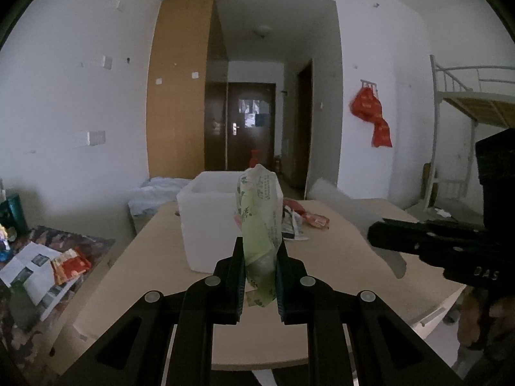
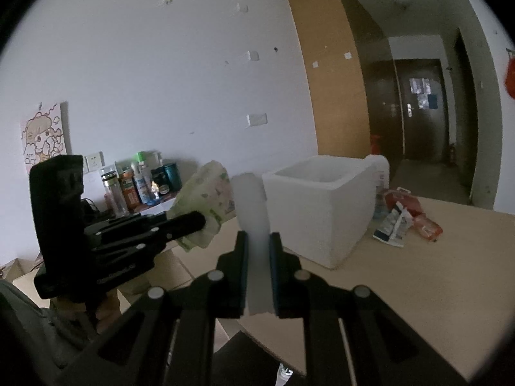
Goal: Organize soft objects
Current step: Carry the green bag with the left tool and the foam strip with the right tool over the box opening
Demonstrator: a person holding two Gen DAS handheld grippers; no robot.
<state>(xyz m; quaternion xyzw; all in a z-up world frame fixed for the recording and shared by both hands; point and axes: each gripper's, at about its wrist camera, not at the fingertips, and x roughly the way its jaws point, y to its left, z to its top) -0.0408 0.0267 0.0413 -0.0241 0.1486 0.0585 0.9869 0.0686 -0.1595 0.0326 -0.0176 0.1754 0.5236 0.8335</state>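
Left tongs [image 1: 260, 276] clamp a green packet [image 1: 259, 218], right tongs [image 2: 258, 276] a white sheet [image 2: 254, 225], before the foam box [image 2: 318, 212].

Foam box [image 1: 206, 222] on the table [image 1: 338, 257], packets [image 1: 302, 218] to its right — wardrobe [image 1: 180, 90] behind, bunk bed [image 1: 466, 103] far right.

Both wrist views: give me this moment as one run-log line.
left gripper: shut on green packet | right gripper: shut on white soft item | both held above table | white foam box: open, ahead
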